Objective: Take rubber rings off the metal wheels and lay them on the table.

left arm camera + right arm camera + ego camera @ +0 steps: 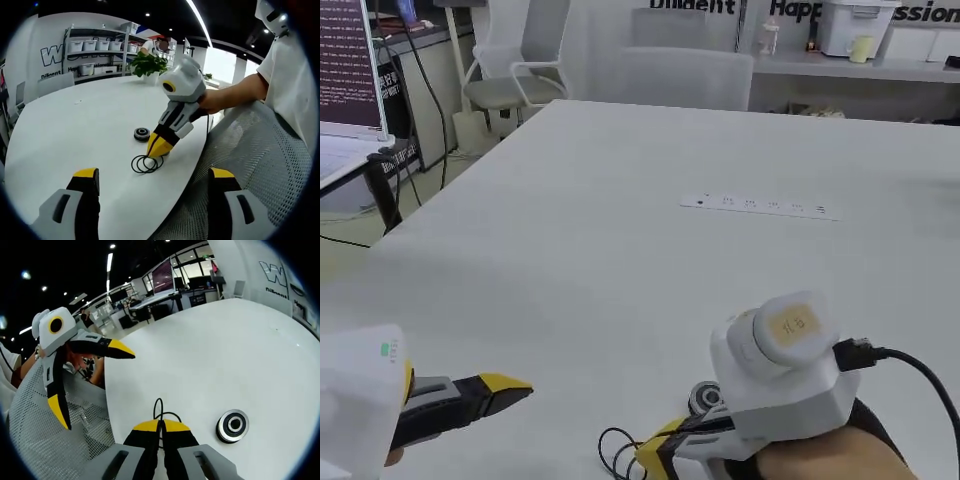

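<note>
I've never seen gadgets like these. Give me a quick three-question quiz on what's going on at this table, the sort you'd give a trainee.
1. True or false: the left gripper has its jaws wide open.
2. Fill the gap: the metal wheel lies flat on the ____.
3. Pick one. The right gripper is:
A) shut on the rubber rings at the table top
B) clamped round the wheel
C) raised high above everything

Key: 1 true. 2 table. 3 A.
</note>
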The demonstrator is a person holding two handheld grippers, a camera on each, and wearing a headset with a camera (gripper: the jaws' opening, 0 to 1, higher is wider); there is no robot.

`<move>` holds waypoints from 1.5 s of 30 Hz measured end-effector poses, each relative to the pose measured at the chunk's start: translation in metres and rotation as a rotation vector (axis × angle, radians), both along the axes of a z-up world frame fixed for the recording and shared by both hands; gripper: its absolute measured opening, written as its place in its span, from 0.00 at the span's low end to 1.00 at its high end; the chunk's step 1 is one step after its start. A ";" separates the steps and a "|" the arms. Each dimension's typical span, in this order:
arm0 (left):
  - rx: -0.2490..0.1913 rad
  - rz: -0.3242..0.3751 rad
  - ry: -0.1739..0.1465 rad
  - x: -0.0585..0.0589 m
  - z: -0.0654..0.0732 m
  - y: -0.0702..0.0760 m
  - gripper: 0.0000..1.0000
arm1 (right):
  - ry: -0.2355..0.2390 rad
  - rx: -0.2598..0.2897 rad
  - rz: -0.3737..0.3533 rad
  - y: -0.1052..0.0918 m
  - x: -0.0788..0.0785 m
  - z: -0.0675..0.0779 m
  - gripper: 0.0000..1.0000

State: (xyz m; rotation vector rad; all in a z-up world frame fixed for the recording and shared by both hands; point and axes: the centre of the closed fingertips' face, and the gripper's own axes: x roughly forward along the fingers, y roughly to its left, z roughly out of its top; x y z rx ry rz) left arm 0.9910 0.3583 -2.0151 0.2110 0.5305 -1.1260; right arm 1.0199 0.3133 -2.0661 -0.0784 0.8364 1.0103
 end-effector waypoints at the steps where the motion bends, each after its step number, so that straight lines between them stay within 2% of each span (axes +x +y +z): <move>1: 0.000 0.000 0.000 0.000 0.000 0.000 0.88 | 0.003 -0.001 -0.003 -0.001 0.000 0.000 0.00; 12: 0.004 0.002 -0.001 0.000 0.000 0.000 0.88 | 0.001 0.005 -0.023 -0.004 0.004 0.002 0.01; 18: 0.006 0.003 -0.005 0.001 0.000 0.001 0.87 | -0.006 0.030 -0.047 -0.006 0.010 0.010 0.05; 24: 0.006 0.001 0.000 0.000 -0.001 0.001 0.87 | -0.050 0.072 -0.068 -0.007 0.020 0.029 0.06; 27: 0.003 0.004 -0.003 0.000 0.000 0.000 0.87 | -0.039 0.118 -0.082 -0.007 0.022 0.036 0.06; 35: -0.004 0.002 -0.008 -0.001 0.003 -0.001 0.87 | -0.078 0.159 -0.094 -0.013 0.031 0.057 0.09; 39: -0.002 -0.003 -0.007 -0.002 0.002 -0.002 0.87 | -0.113 0.164 -0.101 -0.020 0.037 0.068 0.10; 45: 0.001 -0.004 -0.007 -0.002 0.002 -0.003 0.87 | -0.148 0.196 -0.155 -0.034 0.050 0.084 0.10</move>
